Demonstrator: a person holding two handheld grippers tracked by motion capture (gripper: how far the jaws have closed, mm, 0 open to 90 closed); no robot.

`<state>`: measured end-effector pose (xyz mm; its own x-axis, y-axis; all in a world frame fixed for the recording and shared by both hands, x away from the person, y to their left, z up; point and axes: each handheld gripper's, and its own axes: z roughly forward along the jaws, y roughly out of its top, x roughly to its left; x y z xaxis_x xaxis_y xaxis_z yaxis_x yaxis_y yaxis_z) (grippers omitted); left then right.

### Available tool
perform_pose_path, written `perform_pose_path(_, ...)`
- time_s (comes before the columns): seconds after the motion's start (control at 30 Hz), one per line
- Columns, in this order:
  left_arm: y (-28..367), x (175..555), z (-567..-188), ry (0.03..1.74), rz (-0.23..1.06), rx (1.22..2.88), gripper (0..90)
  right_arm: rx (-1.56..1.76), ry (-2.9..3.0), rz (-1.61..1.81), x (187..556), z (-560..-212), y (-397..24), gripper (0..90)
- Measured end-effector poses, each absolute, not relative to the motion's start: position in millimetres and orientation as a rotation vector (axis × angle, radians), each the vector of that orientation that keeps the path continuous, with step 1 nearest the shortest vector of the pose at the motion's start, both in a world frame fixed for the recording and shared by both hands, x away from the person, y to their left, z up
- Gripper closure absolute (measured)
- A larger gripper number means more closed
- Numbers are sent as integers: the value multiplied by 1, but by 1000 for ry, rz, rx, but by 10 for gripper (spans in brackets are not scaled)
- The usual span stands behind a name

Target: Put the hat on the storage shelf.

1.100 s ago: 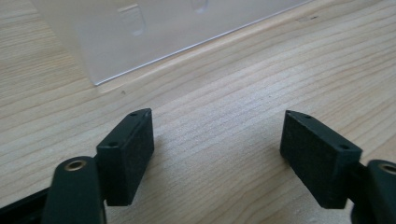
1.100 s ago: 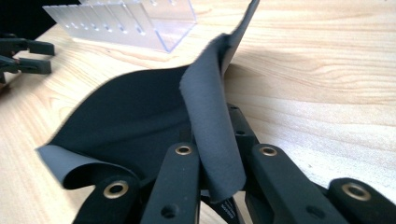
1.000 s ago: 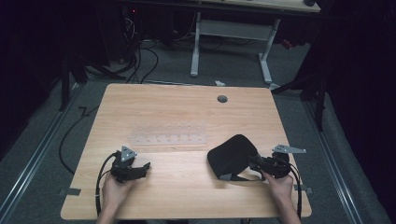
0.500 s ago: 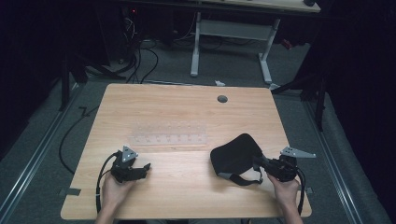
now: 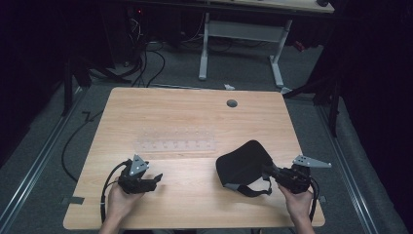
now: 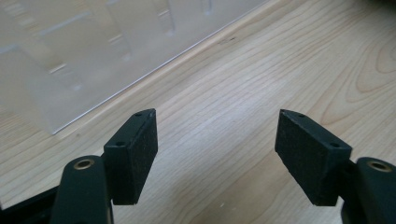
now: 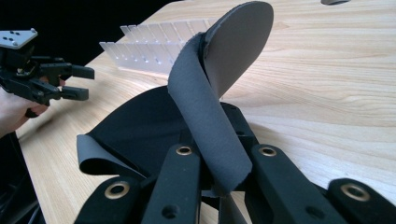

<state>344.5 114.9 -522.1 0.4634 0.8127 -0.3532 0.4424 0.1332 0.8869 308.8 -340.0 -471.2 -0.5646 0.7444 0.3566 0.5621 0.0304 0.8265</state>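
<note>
Black cap point(image 5: 243, 164) clamped in right gripper point(image 5: 273, 172), brim point(image 7: 243, 37) pointing up; left gripper point(image 5: 155, 180) empty, jaws apart, just closing slightly

Black cap point(image 5: 245, 165) w/ strap, rear edge raised, on table's right side.

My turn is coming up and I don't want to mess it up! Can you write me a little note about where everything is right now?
Right tool: shut on the black mouse pad, pinching its near edge. The pad is curled up, partly lifted off the wooden table.
Left tool: open, nothing between its pads; its jaws have just been closing a little. It sits low over bare wood, near the clear plastic rack.
Done: pad is gripped on one side.
Left: probably bring the left tool over to take the pad's other side. Where the pad should end up cannot be told.
</note>
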Motion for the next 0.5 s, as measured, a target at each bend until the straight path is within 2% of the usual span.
perform_pose_path(0.5,89,332,-501,1043,285,1493,291,1332,2135,1642,301,-452,-319,860)
